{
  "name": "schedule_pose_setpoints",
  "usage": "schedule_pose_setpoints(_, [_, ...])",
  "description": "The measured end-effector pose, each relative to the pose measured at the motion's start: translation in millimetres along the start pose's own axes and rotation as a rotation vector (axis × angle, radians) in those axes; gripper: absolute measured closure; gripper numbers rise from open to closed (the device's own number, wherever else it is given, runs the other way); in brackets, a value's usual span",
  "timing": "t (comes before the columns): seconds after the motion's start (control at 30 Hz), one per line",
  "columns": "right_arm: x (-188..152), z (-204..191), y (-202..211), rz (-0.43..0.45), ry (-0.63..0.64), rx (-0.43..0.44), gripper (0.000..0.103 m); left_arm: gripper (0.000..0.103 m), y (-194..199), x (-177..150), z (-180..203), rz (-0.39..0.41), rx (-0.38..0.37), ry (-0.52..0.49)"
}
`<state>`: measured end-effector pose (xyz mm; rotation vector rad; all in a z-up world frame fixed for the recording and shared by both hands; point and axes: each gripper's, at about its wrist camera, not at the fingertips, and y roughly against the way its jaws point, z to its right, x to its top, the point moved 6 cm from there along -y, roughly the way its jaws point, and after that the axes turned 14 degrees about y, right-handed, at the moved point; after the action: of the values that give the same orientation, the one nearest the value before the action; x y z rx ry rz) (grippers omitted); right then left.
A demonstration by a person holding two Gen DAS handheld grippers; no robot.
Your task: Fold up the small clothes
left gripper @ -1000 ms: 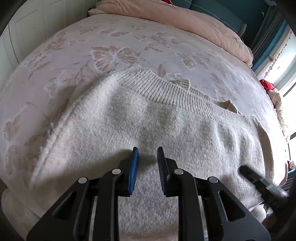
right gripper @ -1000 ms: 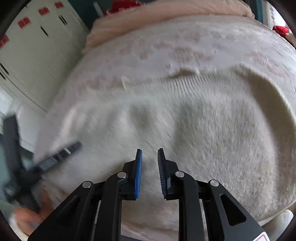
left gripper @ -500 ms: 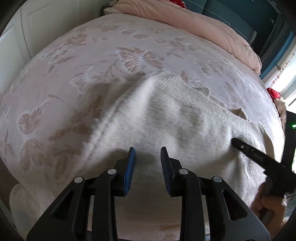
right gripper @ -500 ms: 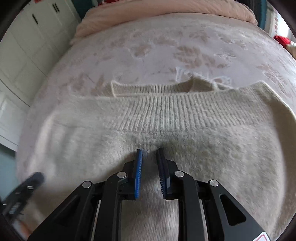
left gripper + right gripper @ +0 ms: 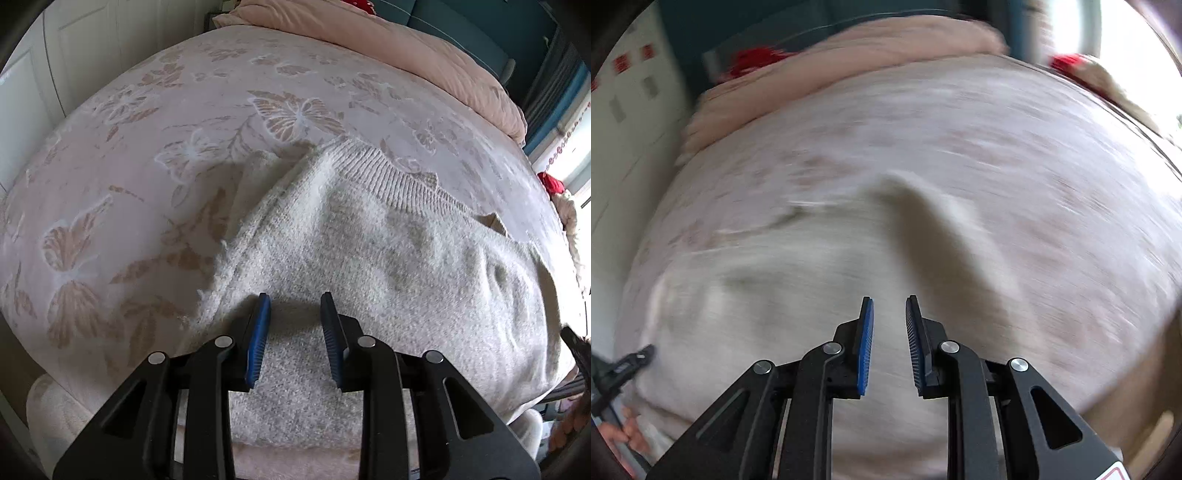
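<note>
A cream knitted sweater (image 5: 388,258) lies flat on the bed, its ribbed band (image 5: 399,181) at the far side. My left gripper (image 5: 294,297) hovers over the sweater close to its left edge, jaws apart, with nothing between the blue pads. The tip of the right gripper (image 5: 576,347) shows at that view's right border. The right wrist view is motion-blurred. There my right gripper (image 5: 889,298) is over the sweater (image 5: 775,295) near a raised fold (image 5: 923,229), with a narrow empty gap between its pads. The left gripper (image 5: 628,363) shows at lower left.
A pink blanket with butterfly patterns (image 5: 184,129) covers the bed. A rolled pink duvet (image 5: 406,48) lies along the far edge. White cupboard doors (image 5: 33,74) stand to the left. A red item (image 5: 552,182) sits by the window on the right.
My left gripper moved left to the sweater's left edge and its jaws widened slightly. My right gripper swept right across the sweater, off the ribbed band, and its view is blurred.
</note>
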<state>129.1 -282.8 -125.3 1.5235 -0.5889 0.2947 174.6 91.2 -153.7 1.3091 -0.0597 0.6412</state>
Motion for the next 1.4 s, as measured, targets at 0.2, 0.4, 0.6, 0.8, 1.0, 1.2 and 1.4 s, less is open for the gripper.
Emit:
schedule_pose_setpoints(0.2, [-60, 74, -32, -0.162, -0.089, -0.062, 0.079, 0.075, -1, -6, 6, 0.033, 0.062, -0.046])
schedule_pose_setpoints(0.4, [-4, 25, 25, 0.04, -0.041, 0.049, 0.078, 0.047, 46, -5, -18, 0.094, -0.023, 0.095])
schedule_pose_setpoints(0.6, [38, -93, 8, 0.043, 0.134, 0.278, 0.079, 0.039, 37, -26, -66, 0.0, -0.03, 0.307])
schedule_pose_setpoints(0.8, [31, -181, -59, -0.096, 0.231, 0.322, 0.088, 0.017, 13, -41, -75, -0.025, -0.123, 0.472])
schedule_pose_setpoints(1.0, [20, -193, -89, -0.148, 0.266, 0.263, 0.088, 0.01, 7, -28, -66, 0.02, -0.101, 0.489])
schedule_pose_setpoints(1.2, [22, -201, -95, -0.147, 0.293, 0.253, 0.088, 0.073, 8, -16, -56, 0.022, -0.121, 0.43])
schedule_pose_setpoints(1.4, [21, -200, -96, -0.142, 0.287, 0.262, 0.088, 0.081, 49, 2, -26, 0.107, -0.187, 0.335])
